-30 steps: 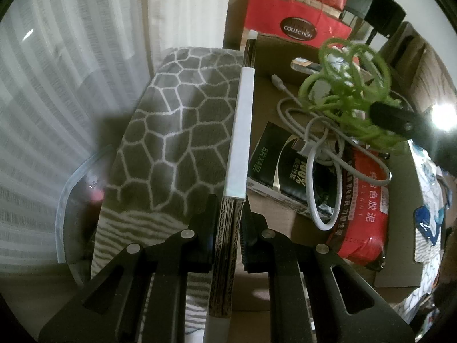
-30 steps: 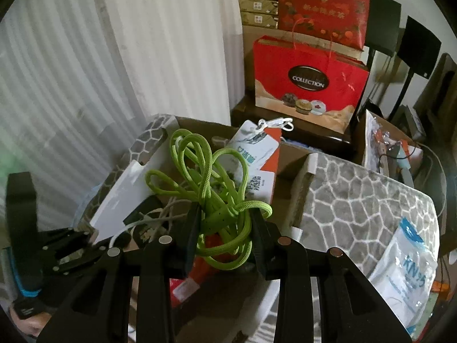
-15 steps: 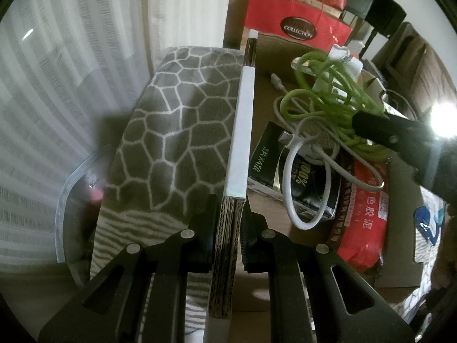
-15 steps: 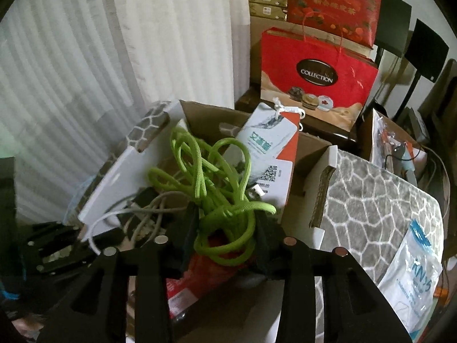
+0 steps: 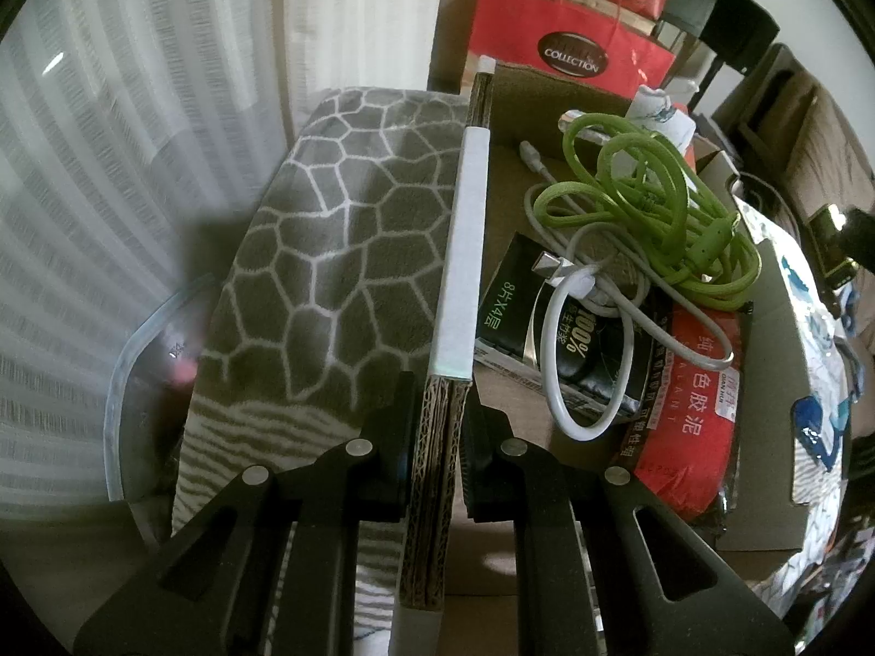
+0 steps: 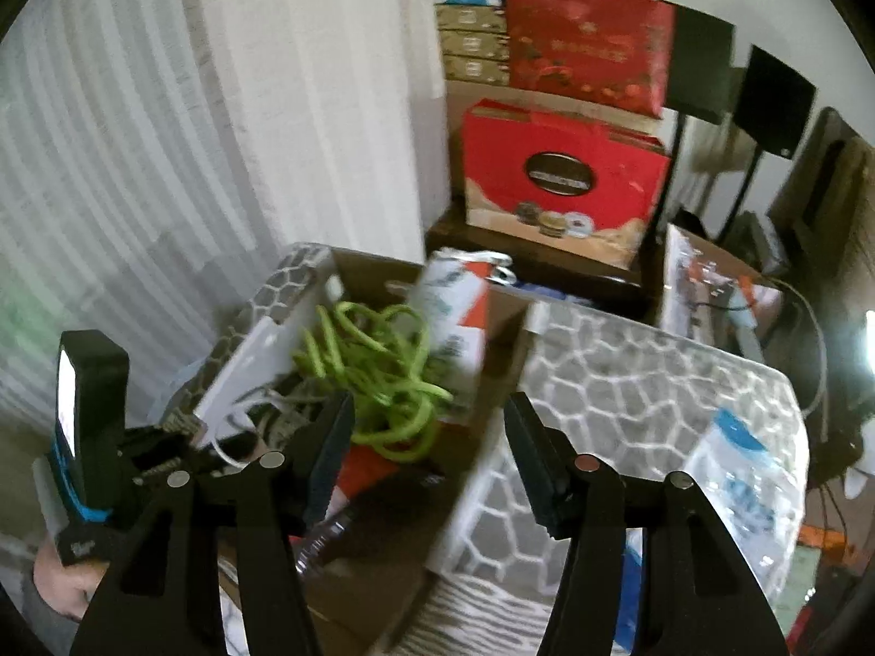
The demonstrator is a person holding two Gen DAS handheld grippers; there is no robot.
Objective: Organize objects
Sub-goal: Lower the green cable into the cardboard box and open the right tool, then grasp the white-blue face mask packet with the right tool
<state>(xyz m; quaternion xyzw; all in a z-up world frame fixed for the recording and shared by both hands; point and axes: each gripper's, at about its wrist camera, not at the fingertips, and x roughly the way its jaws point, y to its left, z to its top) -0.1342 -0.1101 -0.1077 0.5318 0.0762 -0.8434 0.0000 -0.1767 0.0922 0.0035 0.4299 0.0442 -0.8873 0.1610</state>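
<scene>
A coiled green cable (image 5: pixel 656 208) lies loose in the open cardboard box (image 5: pixel 771 382), on top of a grey-white cable (image 5: pixel 590 295), a black packet (image 5: pixel 552 322) and a red bag (image 5: pixel 694 404). It also shows in the right wrist view (image 6: pixel 383 377). My left gripper (image 5: pixel 440 410) is shut on the box flap (image 5: pixel 462 251), holding its edge. My right gripper (image 6: pixel 426 454) is open and empty, drawn back above the box.
A grey honeycomb-pattern blanket (image 5: pixel 339 251) lies under the box and spreads right (image 6: pixel 645 382). A white-and-orange packet (image 6: pixel 454 306) stands in the box. Red gift bags (image 6: pixel 563 175) and stacked boxes stand behind. A blue-white plastic pack (image 6: pixel 744 481) lies on the blanket. White curtains hang left.
My right gripper lowered the green cable into the box, opened and let it go, then drew back. My left gripper kept its hold on the flap.
</scene>
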